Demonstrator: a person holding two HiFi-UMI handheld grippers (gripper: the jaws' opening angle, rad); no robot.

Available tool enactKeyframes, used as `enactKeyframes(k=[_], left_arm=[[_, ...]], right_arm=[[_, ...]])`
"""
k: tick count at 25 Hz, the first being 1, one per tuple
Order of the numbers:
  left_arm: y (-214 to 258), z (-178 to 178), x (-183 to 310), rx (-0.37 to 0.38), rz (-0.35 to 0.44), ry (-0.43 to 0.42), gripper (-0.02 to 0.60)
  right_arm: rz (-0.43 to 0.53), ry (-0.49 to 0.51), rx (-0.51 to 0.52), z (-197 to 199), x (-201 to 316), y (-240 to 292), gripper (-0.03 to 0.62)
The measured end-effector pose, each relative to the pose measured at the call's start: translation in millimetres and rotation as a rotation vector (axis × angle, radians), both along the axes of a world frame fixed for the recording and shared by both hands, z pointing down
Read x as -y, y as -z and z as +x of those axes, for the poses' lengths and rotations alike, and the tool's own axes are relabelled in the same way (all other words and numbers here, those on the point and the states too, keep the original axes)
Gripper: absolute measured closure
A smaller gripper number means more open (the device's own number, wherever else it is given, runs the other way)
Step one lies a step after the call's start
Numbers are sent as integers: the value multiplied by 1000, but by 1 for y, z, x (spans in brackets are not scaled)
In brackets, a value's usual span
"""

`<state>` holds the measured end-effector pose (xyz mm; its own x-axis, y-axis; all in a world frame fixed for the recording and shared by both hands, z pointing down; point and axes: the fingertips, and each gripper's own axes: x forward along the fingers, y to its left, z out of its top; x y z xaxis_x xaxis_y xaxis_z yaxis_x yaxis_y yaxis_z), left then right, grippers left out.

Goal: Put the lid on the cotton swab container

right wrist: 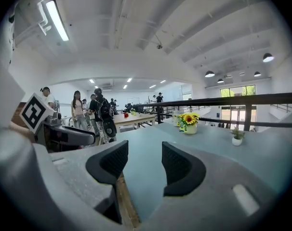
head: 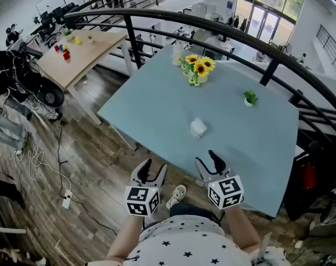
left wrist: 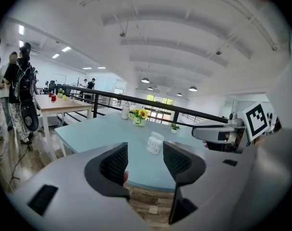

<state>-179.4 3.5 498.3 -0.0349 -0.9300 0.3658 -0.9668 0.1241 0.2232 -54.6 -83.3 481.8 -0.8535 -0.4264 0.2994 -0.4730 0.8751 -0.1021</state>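
A small white cotton swab container [head: 198, 127] stands near the middle of the blue-grey table [head: 151, 98]; I cannot tell its lid apart from it. The left gripper view shows the same container [left wrist: 154, 143] beyond the jaws. My left gripper [head: 152, 170] hangs open off the table's near edge, over the wooden floor. Over the near edge, short of the container, my right gripper [head: 208, 160] is open too. Both are empty. In the left gripper view the left gripper [left wrist: 145, 162] points at the table. The right gripper [right wrist: 144, 163] sees no container.
A vase of sunflowers [head: 198, 68] and a small potted plant [head: 249, 97] stand at the table's far side, with a white bottle [head: 177, 54] behind. A black curved railing [head: 223, 29] runs past the table. People [right wrist: 90, 110] stand by a wooden table [head: 82, 51] to the left.
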Motion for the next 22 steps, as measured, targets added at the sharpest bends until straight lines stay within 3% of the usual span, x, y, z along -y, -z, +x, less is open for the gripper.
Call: enactKeyframes(k=[12,22], left_arm=[[-2,-38,110,-5,-3,-102,367],[-10,-45,164,-23,-6,-167,367]], right_arm=[[-12,-62,-84,-25,88,-43,393],[-63,-104,-156,-30,122,-89,393]])
